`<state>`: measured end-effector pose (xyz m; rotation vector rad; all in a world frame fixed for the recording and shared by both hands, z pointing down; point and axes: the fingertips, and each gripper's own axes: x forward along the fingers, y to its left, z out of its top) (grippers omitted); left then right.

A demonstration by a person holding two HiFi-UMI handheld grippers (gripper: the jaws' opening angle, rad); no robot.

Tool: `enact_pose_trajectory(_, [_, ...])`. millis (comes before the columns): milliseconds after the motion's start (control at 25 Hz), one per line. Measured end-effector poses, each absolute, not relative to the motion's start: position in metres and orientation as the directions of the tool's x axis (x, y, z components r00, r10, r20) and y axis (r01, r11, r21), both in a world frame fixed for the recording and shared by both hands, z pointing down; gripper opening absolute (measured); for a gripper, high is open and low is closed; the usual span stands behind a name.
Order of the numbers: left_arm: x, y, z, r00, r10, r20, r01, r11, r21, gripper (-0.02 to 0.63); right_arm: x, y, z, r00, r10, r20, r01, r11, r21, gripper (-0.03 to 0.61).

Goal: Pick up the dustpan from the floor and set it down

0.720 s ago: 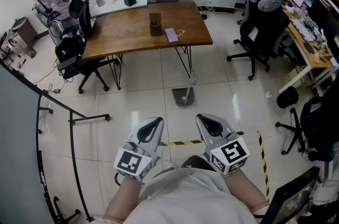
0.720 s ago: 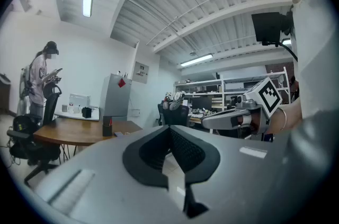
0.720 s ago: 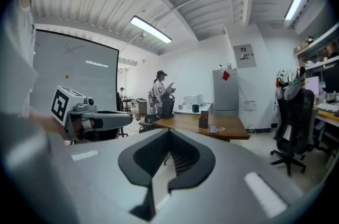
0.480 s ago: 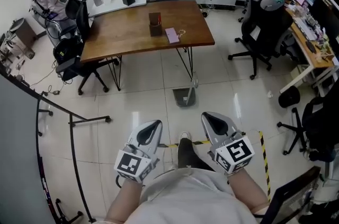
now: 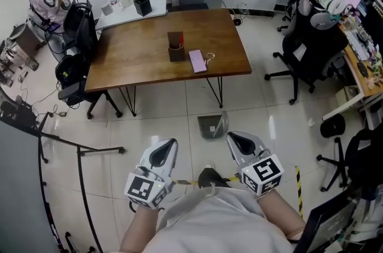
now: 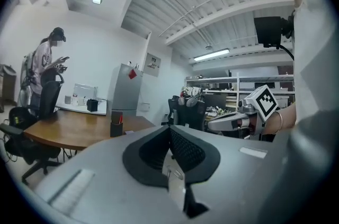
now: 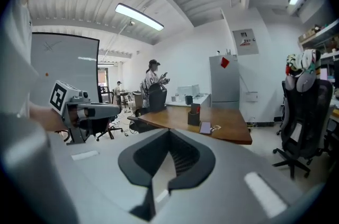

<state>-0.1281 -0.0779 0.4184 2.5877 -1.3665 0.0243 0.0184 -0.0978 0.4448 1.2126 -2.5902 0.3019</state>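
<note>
Head view: L claw (image 5: 169,144) & R claw (image 5: 233,137) both closed tight, dustpan (image 5: 212,125) on floor (image 5: 155,123) ahead

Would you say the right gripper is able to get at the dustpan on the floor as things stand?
Probably yes. Only bare floor tiles lie between the right gripper and the dustpan, but the gripper is shut and held above them, so it must lower and open first.

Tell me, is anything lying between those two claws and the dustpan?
Nothing visible. Only bare floor separates the left claw and right claw from the dustpan, which sits by the table leg.
</note>
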Motion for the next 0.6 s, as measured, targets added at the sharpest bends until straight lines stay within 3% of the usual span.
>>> enact_pose_trajectory(280, [-0.113, -0.152, 0.411, 0.591, -0.803, 0.085, -0.800, -0.569, 0.189, 0.015, 0.036, -0.157, 0.485, -0.566, -0.676, 0.472, -0.786, 0.615, -0.061, 0.002])
enact_pose_trajectory(360, [-0.108, -0.163, 0.409, 0.604, -0.795, 0.059, -0.787, -0.582, 0.205, 0.015, 0.038, -0.165, 0.493, -0.548, -0.676, 0.492, -0.801, 0.593, -0.077, 0.040])
enact_pose_trajectory(600, [-0.109, -0.186, 0.420, 0.621, -0.779, 0.086, -0.775, -0.594, 0.213, 0.015, 0.039, -0.193, 0.531, -0.446, -0.678, 0.584, -0.863, 0.499, -0.080, 0.255])
